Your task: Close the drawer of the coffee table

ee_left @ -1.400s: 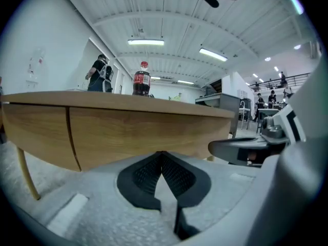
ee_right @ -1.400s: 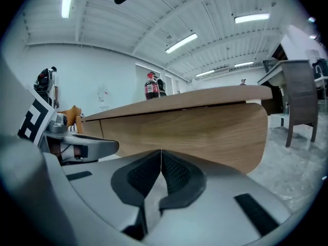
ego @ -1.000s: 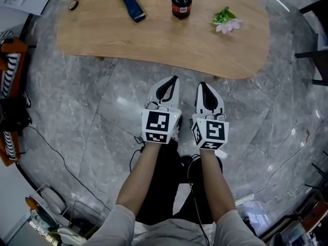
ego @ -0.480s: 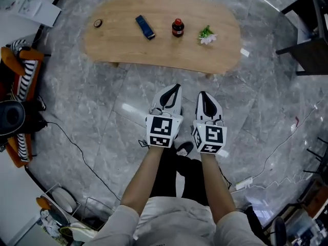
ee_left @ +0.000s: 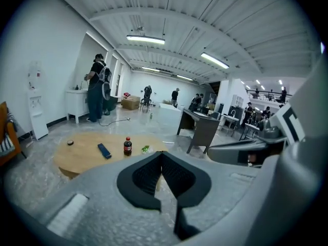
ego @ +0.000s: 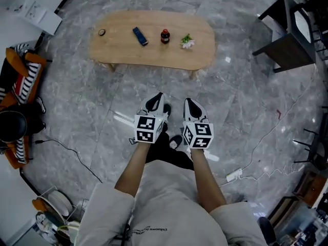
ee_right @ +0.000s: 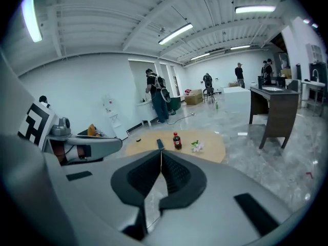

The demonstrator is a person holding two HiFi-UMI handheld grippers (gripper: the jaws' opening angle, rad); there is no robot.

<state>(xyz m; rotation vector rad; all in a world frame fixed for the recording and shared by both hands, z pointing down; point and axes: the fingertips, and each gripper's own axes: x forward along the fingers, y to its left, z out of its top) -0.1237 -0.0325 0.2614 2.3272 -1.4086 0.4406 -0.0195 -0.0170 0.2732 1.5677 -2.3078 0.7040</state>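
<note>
Nearest us, the left tongs (ego: pixel 157 97) and right tongs (ego: pixel 188 102) point to 12 o'clock side by side, each pressed together on nothing. Well apart at 12 o'clock stands the coffee table (ego: pixel 154 55), with a bottle (ego: pixel 164 36) on its tabletop. No drawer shows from here. We judge the closing either finished or unstarted, and any next move needs us nearer.

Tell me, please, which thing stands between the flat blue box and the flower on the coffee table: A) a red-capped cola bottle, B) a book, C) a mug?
A: in the head view the cola bottle stands on the coffee table, with the flat blue box on one side and the flower on the other.
</note>
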